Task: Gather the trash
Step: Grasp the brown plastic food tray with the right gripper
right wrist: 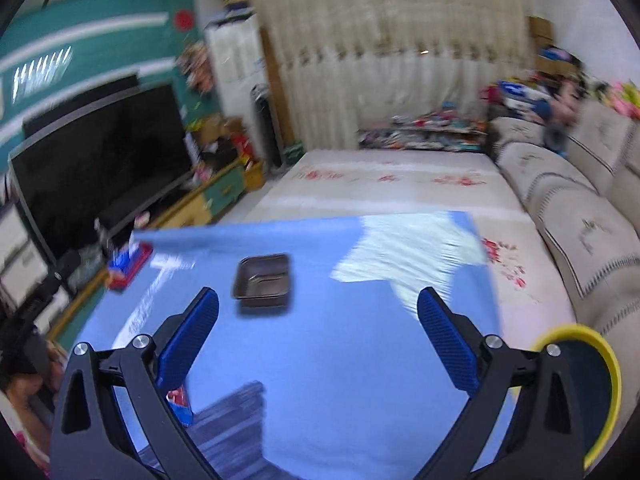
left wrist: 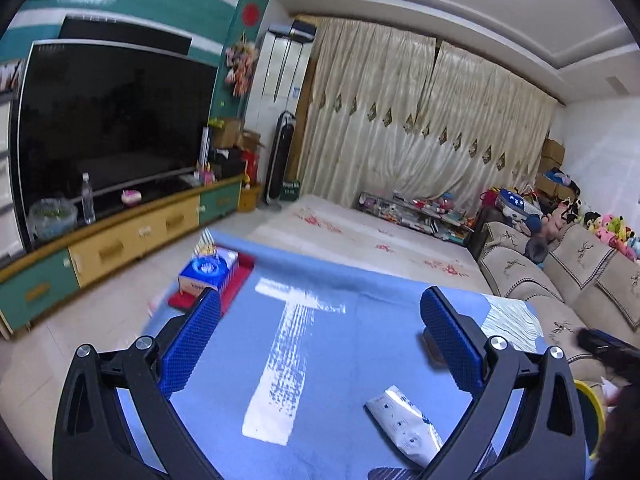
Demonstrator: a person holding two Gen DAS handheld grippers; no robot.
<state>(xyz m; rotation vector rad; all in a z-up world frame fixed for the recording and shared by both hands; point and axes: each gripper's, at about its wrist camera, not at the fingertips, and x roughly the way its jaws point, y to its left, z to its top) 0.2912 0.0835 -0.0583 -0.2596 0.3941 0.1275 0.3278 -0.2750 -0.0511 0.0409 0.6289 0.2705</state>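
A white crumpled packet point(left wrist: 404, 424) lies on the blue table point(left wrist: 320, 360), just inside the right finger of my left gripper point(left wrist: 320, 296). That gripper is open wide with nothing between its pads. In the right wrist view a small brown tray point(right wrist: 262, 280) sits on the table ahead of my right gripper point(right wrist: 318, 296), which also stands open and holds nothing. A red and blue wrapper point(right wrist: 180, 400) shows partly behind its left finger. A yellow-rimmed bin point(right wrist: 580, 360) stands off the table's right edge and also shows low on the right as the bin point(left wrist: 592, 400).
A blue tissue box point(left wrist: 208, 272) on a red tray sits at the table's far left corner. Beyond are a TV cabinet point(left wrist: 120, 240), a floor mat point(left wrist: 360, 236) and a beige sofa point(left wrist: 560, 280) on the right. The right wrist view is motion-blurred.
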